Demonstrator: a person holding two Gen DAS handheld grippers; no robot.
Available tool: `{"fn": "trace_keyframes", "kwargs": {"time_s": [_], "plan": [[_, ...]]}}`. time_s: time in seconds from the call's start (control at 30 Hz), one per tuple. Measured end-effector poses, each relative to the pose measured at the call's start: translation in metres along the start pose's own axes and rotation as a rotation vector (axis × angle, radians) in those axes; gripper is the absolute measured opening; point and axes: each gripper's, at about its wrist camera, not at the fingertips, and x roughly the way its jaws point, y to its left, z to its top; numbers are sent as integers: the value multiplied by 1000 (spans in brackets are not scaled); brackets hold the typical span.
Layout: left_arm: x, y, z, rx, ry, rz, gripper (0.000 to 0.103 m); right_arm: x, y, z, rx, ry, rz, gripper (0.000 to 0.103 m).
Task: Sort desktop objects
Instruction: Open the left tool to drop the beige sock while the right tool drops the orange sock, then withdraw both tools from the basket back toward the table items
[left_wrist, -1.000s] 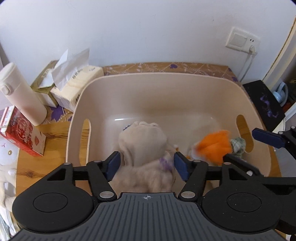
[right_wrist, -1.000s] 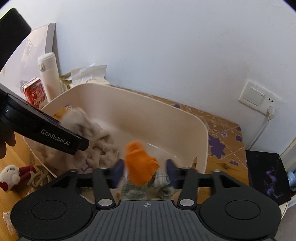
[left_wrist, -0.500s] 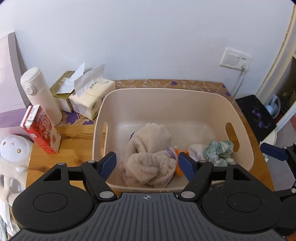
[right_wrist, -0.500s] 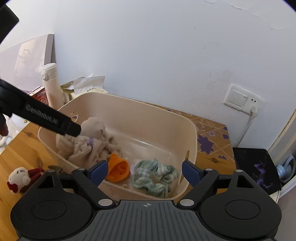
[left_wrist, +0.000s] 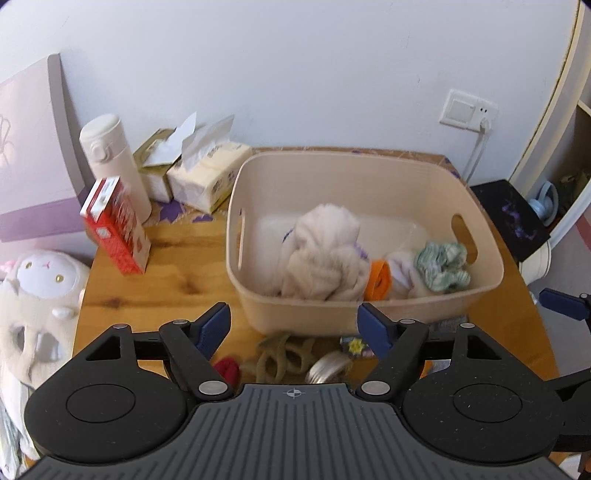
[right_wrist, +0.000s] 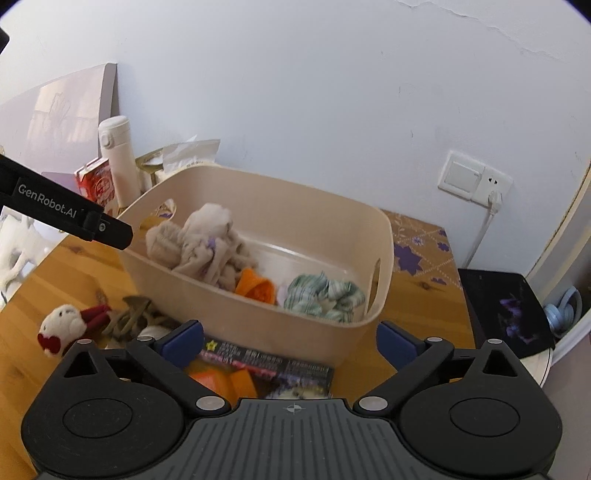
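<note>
A beige bin (left_wrist: 369, 173) (right_wrist: 325, 218) stands on the wooden table. In it lie a beige plush cloth (left_wrist: 321, 254) (right_wrist: 207, 243), an orange item (left_wrist: 378, 278) (right_wrist: 256, 286) and a green checked scrunchie (left_wrist: 441, 266) (right_wrist: 321, 295). My left gripper (left_wrist: 293, 328) is open and empty, held above the table in front of the bin. My right gripper (right_wrist: 290, 341) is open and empty, near the bin's front right corner. In front of the bin lie an olive hair claw (left_wrist: 280, 356) (right_wrist: 129, 317), a small red and white plush (right_wrist: 64, 328), a tape roll (left_wrist: 327, 367) and a dark card pack (right_wrist: 266, 363).
At the left stand a white flask (left_wrist: 114, 162), a red carton (left_wrist: 116, 225), tissue packs (left_wrist: 199, 170) and a white sheep plush (left_wrist: 37, 291). A wall socket (left_wrist: 467, 110) with a cable is behind. A black pad (left_wrist: 513, 218) lies at the right edge.
Both grippers have let go of the items in the bin and pulled back and up; the plush cloth and orange item now lie in the bin.
</note>
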Motion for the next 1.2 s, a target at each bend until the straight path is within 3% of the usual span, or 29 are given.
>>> {"fn": "trace_keyframes", "kwargs": {"time_s": [0.57, 1.2], "plan": [[6, 24, -58, -29, 119, 39, 77, 2, 25, -52, 1, 113, 108, 102], [39, 22, -104, 39, 278, 44, 77, 33, 45, -100, 6, 278, 214, 100]]}}
